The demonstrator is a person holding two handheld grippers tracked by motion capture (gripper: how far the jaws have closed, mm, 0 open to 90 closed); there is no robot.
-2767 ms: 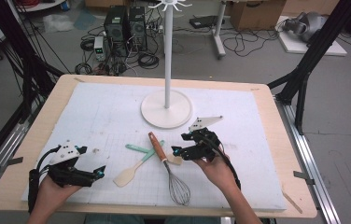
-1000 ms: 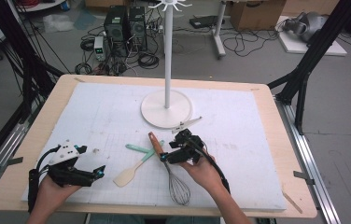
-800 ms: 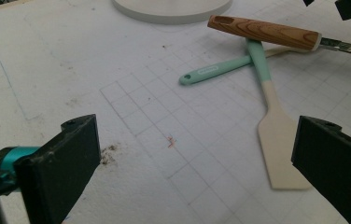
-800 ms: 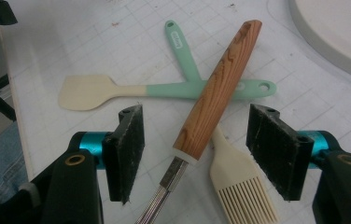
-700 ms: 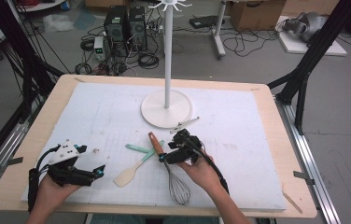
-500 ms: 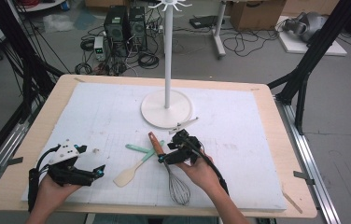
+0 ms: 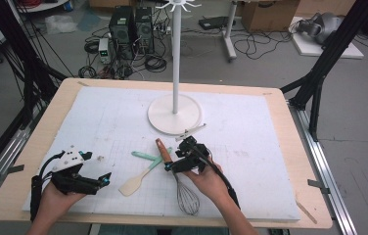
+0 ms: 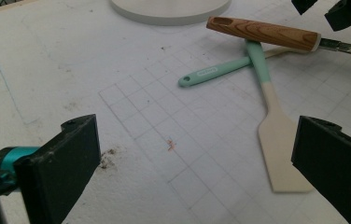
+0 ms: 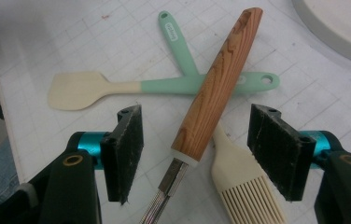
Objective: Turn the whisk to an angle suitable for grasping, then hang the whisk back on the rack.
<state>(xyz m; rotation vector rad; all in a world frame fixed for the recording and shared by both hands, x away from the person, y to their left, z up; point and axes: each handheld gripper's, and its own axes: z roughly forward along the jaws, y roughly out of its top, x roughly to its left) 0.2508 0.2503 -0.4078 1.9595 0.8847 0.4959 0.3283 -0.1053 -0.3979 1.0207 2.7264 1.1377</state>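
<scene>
We see the right claw (image 9: 194,156) apart, straddling the wood-handled wire whisk (image 9: 218,88); its handle runs lengthwise between the jaws, unpinched; the left claw (image 8: 197,170) gapes farther from the whisk.

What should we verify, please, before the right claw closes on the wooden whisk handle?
1. Right claw open: ok, both pads stand apart from the handle.
2. Whisk handle between the jaws: ok, roughly centred.
3. Grip spot free: not ok, the silicone brush lies against the handle, inside the gap.
4. Handle free underneath: not ok, it crosses over the two green handles, of the spatula and the brush.
5. Left claw out of the way: ok, open, off to the side.
6. Stand base clearance: ok.
</scene>
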